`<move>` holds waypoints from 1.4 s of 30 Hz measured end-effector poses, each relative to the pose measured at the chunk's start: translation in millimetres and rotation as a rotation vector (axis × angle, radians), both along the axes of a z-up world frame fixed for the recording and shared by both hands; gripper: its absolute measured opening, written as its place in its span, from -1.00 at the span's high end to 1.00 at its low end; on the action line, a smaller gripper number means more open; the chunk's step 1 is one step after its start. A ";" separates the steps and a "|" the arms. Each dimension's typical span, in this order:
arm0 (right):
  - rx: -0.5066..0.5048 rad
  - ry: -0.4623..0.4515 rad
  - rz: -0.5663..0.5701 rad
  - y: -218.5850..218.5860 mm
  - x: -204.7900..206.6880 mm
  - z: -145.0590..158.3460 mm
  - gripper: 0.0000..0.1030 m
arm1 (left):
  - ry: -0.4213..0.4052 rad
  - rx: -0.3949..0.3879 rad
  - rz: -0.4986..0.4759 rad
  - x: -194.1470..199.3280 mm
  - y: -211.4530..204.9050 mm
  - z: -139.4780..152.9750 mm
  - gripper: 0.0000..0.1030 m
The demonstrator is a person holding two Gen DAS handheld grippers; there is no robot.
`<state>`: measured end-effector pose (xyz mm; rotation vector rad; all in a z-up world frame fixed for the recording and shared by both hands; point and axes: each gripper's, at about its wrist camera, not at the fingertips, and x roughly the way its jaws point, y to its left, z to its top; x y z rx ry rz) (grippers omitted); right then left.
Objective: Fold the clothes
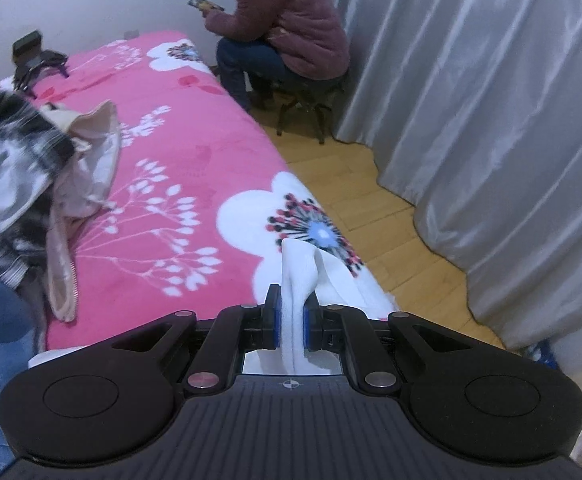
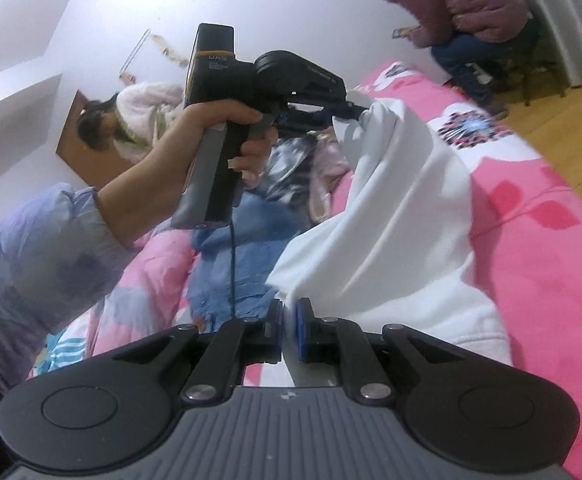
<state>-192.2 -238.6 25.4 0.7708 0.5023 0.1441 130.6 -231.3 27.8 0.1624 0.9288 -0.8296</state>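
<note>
Left wrist view: white garment (image 1: 295, 280) clamped by left hand-held gripper (image 1: 291, 316) above bed (image 1: 163, 128); same garment pinched by right hand-held gripper (image 2: 289, 324).

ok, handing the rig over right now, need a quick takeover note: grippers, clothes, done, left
Left gripper: shut on the white garment.
Right gripper: shut on another edge of it.
The garment hangs lifted between both over the pink bedspread.
Unfolded clothes pile sits at the bed's left side.
Done: both edges gripped; no fold visible.
Left: lay it flat, fold it, then the pile.
</note>
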 end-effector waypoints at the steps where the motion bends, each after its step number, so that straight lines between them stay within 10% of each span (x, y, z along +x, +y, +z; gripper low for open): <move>1: -0.003 -0.001 0.015 3.9 3.4 1.0 0.83 | 0.008 -0.005 0.007 3.9 7.1 -0.9 0.85; 19: -0.026 0.068 0.394 104.9 104.0 -4.8 0.84 | 0.094 -0.050 0.118 56.6 133.4 -40.2 0.84; 23: -0.023 0.111 0.388 98.9 104.9 -15.0 0.80 | 0.085 0.007 0.162 74.6 145.7 -68.3 0.71; 26: -0.015 0.157 0.359 81.9 99.0 -23.1 0.75 | 0.047 0.060 0.242 85.0 162.0 -88.8 0.21; 31: -0.064 0.193 0.269 41.1 77.7 -16.9 0.30 | 0.031 -0.026 0.255 45.1 216.0 -82.7 0.21; 37: -0.339 0.241 0.139 2.6 54.4 -7.1 -0.08 | 0.327 -0.152 0.032 -46.5 253.1 -101.5 0.04; 42: -0.365 0.304 0.162 -14.2 42.6 -24.9 -0.33 | 0.542 -0.159 -0.046 -81.9 248.5 -135.6 0.04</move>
